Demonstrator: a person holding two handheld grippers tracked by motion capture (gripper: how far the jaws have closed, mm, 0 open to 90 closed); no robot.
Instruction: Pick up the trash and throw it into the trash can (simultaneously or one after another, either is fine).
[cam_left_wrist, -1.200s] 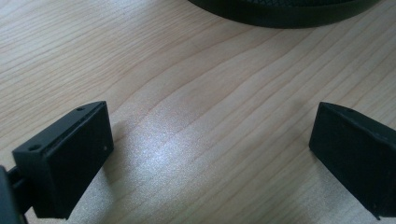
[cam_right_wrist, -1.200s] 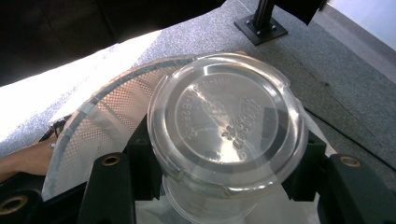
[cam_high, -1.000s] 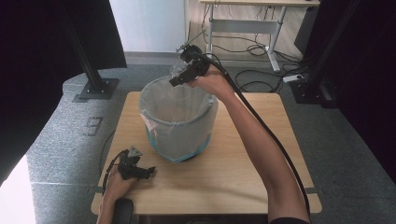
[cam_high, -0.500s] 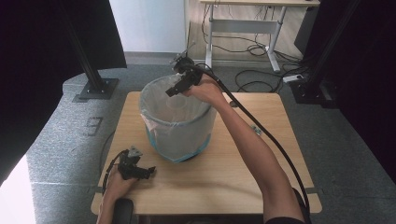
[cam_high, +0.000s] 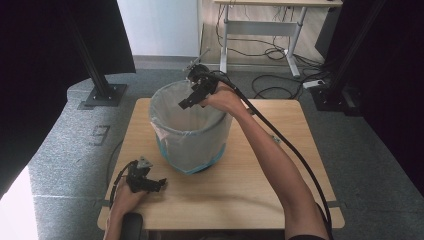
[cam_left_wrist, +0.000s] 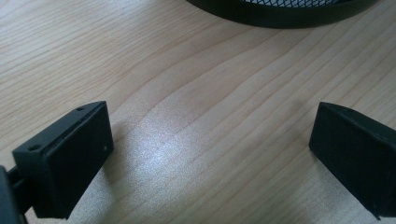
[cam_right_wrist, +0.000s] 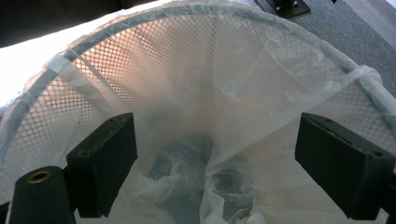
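The bin (cam_high: 192, 132), a mesh basket lined with a thin white bag (cam_right_wrist: 243, 93), stands in the upper middle of the high view on the counter (cam_high: 260, 190), its rim wrapped by the folded bag edge. The right hand-held gripper (cam_high: 189, 101) hangs over the bin's far rim, pointing down into it; its jaws have just been opening and now stand wide with nothing between them, the crumpled bag bottom below. The left hand-held gripper (cam_high: 159, 184) rests at the lower left of the counter, jaws wide and empty, the bin's dark base just ahead of it. The risk, as I judge it: the bag is loose and slack, so a jaw dipping lower could snag the film, drag it off the rim or tip the light bin.
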